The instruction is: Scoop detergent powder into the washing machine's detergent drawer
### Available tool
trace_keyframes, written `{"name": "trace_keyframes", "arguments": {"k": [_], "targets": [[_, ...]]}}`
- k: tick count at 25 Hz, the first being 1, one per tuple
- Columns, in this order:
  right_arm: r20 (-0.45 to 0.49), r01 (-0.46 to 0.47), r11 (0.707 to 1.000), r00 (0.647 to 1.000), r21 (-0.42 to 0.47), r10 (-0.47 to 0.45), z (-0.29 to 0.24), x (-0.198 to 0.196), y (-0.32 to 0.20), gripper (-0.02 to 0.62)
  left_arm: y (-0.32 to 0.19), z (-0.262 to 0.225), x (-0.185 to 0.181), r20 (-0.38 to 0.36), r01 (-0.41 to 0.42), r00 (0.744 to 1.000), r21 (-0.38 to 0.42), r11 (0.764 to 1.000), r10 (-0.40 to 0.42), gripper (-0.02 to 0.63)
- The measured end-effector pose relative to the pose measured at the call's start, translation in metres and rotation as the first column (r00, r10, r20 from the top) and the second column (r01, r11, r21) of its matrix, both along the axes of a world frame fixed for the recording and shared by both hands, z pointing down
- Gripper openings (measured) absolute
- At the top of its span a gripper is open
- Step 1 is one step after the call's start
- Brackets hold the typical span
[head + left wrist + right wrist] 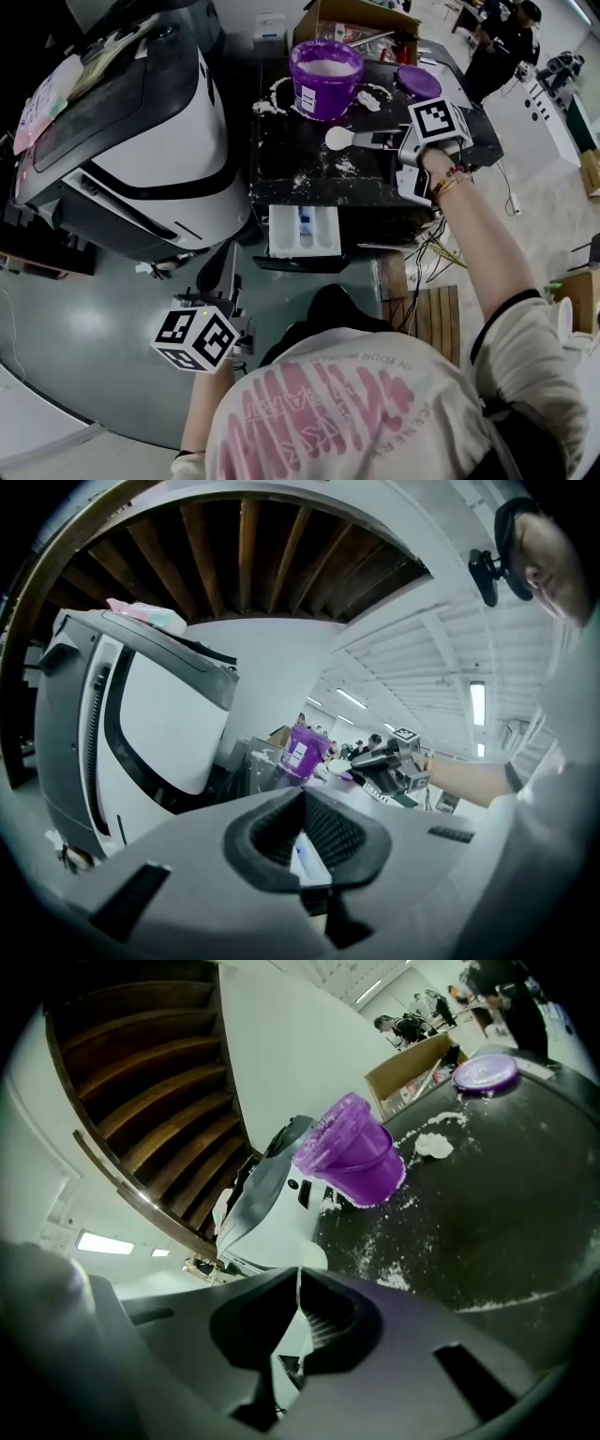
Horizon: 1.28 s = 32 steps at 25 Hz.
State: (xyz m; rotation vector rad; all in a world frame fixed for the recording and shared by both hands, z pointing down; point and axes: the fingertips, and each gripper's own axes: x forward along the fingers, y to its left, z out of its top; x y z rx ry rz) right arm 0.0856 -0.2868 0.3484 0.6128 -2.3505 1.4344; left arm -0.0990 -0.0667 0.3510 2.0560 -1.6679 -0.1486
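Right gripper (377, 140): clamped on white scoop (340, 138) handle.
Purple tub (325, 75): ahead of that claw, rim apart from scoop.
Left gripper (218, 270): jaws together, empty; detergent drawer (305, 246) front edge ahead, apart.

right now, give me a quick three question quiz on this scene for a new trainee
1. Which tongs hold the white scoop? A left, B right, C neither.
2. True or false: the purple lid sits on the detergent tub.
3. Fill in: the detergent drawer stands pulled ____.

Key: 1 B, the right tongs are clamped on its handle. 2 false, the lid lies on the machine top beside the uncovered tub. 3 open.
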Motion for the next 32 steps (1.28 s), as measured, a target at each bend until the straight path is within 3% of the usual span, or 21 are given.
{"name": "trace_keyframes", "arguments": {"k": [8, 25, 32], "targets": [[-0.015, -0.041, 0.998, 0.999, -0.042, 0.041, 0.025, 0.008, 0.046, 0.006, 0.014, 0.016, 0.010, 0.004, -0.087, 0.996, -0.029, 0.996, 0.087, 0.003], [-0.040, -0.037, 0.989, 0.999, -0.143, 0.031, 0.069, 0.002, 0.110, 0.006, 0.023, 0.032, 0.015, -0.027, -0.159, 0.987, -0.052, 0.986, 0.158, 0.003], [-0.054, -0.020, 0.982, 0.999, -0.187, 0.010, 0.088, -0.008, 0.127, 0.006, 0.024, 0.039, 0.010, -0.036, -0.154, 0.988, -0.059, 0.986, 0.152, 0.003]]}}
